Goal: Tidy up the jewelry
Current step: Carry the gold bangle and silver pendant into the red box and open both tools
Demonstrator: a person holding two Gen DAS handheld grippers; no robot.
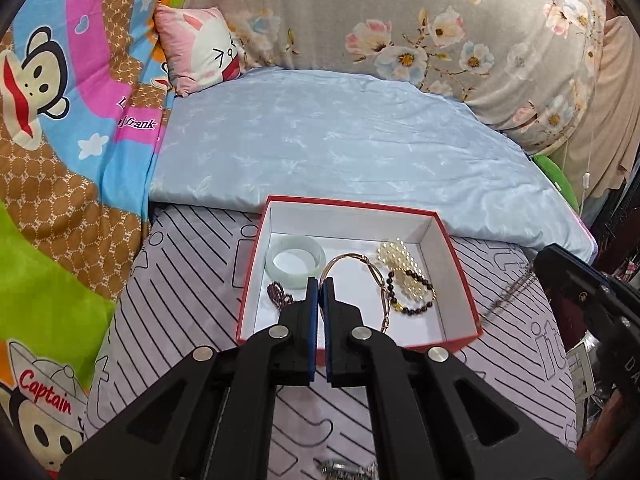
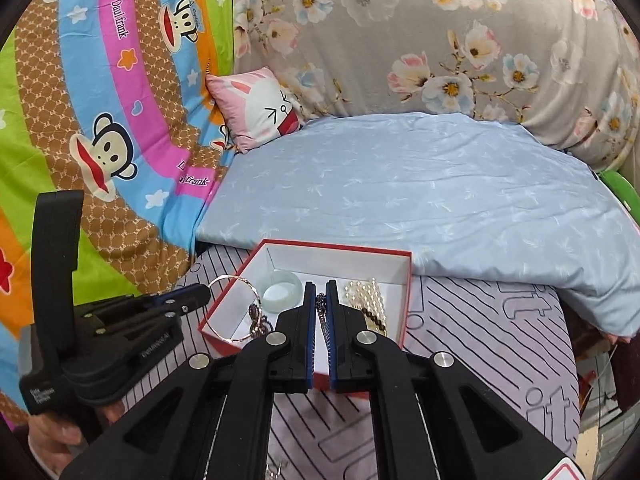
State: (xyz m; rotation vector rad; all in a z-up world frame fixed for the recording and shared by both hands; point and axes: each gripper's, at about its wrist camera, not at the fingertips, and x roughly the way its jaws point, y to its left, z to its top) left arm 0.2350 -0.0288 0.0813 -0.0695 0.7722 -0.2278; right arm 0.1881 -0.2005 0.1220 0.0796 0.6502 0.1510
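While the gold bangle (image 1: pixel 352 258) hangs pinched at its near rim in the left gripper (image 1: pixel 320 280), most of its loop already sits over the red box (image 1: pixel 460 264), arcing away and to the right from the tips. So the drop looks like basically straight down, maybe a nudge forward so the chain end clears the near wall.

The right gripper (image 2: pixel 320 286) is clamped on a thin silver chain (image 2: pixel 322 320) that dangles between its fingers, also hovering over the box, right of the left one.

Already inside: a pale green bangle (image 1: pixel 296 258) at the back left, a pearl bracelet (image 1: pixel 396 254) back right with a dark bead bracelet (image 1: pixel 416 304) under it, and some purple beads (image 1: pixel 280 296) near the left wall.

The box sits on a striped sheet (image 1: pixel 180 280), with a blue blanket (image 1: pixel 340 140) behind it.
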